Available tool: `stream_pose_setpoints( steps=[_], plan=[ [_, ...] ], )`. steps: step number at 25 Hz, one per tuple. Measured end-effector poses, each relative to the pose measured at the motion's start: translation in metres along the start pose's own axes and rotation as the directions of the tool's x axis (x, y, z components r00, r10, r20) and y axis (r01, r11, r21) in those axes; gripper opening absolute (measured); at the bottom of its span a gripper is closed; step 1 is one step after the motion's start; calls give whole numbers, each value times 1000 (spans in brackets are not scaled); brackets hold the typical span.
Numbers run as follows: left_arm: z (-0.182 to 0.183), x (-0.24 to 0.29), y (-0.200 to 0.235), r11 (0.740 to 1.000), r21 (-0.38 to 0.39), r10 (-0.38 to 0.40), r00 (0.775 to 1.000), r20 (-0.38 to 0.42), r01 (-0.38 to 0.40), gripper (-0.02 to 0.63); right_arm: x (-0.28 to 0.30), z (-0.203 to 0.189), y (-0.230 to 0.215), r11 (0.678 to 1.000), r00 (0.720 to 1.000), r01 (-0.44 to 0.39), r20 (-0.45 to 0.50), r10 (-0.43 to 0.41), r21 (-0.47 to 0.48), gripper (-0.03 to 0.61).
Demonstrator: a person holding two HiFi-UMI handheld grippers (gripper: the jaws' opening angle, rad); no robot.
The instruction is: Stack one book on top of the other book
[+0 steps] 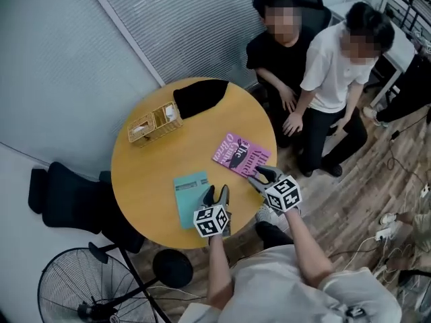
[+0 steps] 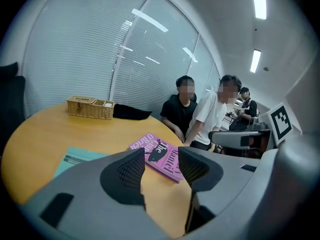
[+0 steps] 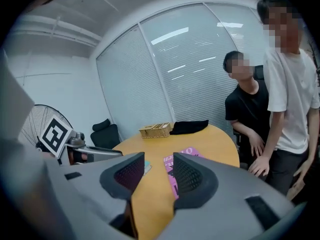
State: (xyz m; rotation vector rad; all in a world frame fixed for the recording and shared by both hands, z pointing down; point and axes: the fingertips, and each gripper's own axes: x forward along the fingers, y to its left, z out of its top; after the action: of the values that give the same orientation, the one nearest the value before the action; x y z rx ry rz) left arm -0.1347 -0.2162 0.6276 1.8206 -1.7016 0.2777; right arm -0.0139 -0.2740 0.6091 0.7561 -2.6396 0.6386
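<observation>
Pink book (image 1: 239, 155) and teal book (image 1: 190, 195) lie apart near table (image 1: 148, 173) edge.

Left gripper (image 1: 216, 194) and right gripper (image 1: 262, 175) side by side, angled downward, jaws apart, both empty.

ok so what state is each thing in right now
teal book: closed, flat on table, not stacked
pink book: closed, flat on table, apart from teal book
wicker basket: upright, open-topped
black cloth: lying at table's far edge
left gripper: open, empty
right gripper: open, empty
</observation>
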Motion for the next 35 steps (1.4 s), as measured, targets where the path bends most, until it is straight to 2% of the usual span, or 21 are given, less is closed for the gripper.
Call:
stream_pose_setpoints(
  steps=[2,4,7,10,13,16,19,26,32,35],
  plan=[
    [-11,4,7,999,-51,9,1000,-23,-10,265,7,-1,-1,1000,1000,-26,-13,26,-2,215],
    [-15,17,2,996,-88,4,1000,-29,-7,287,8,3,-15,999,999,-34,-18,34,-5,230],
    [-19,42,-11,995,-99,-7,999,-46,3,323,12,8,-39,999,998,-37,-43,35,-36,242],
    [-18,61,-16,993,-115,14,999,-36,-18,334,26,1,-56,995,993,-69,-104,61,-74,264],
    [-16,78,-15,981,-181,65,998,-15,-67,333,38,-7,-77,990,981,-100,-176,81,-101,272],
    [-19,94,-4,956,-262,133,991,-19,-133,333,54,-15,-96,985,966,-123,-242,91,-122,278],
    [-29,108,6,919,-339,200,979,-42,-202,333,71,-29,-110,978,948,-162,-297,117,-131,288],
    [-54,141,18,868,-404,260,957,-129,-290,333,114,-57,-129,966,906,-223,-394,156,-129,288],
    [-78,162,32,793,-464,338,919,-204,-395,333,142,-68,-145,960,888,-242,-430,161,-140,288],
    [-86,171,28,763,-509,337,917,-213,-398,333,148,-75,-151,958,877,-258,-447,178,-125,288]
  ],
)
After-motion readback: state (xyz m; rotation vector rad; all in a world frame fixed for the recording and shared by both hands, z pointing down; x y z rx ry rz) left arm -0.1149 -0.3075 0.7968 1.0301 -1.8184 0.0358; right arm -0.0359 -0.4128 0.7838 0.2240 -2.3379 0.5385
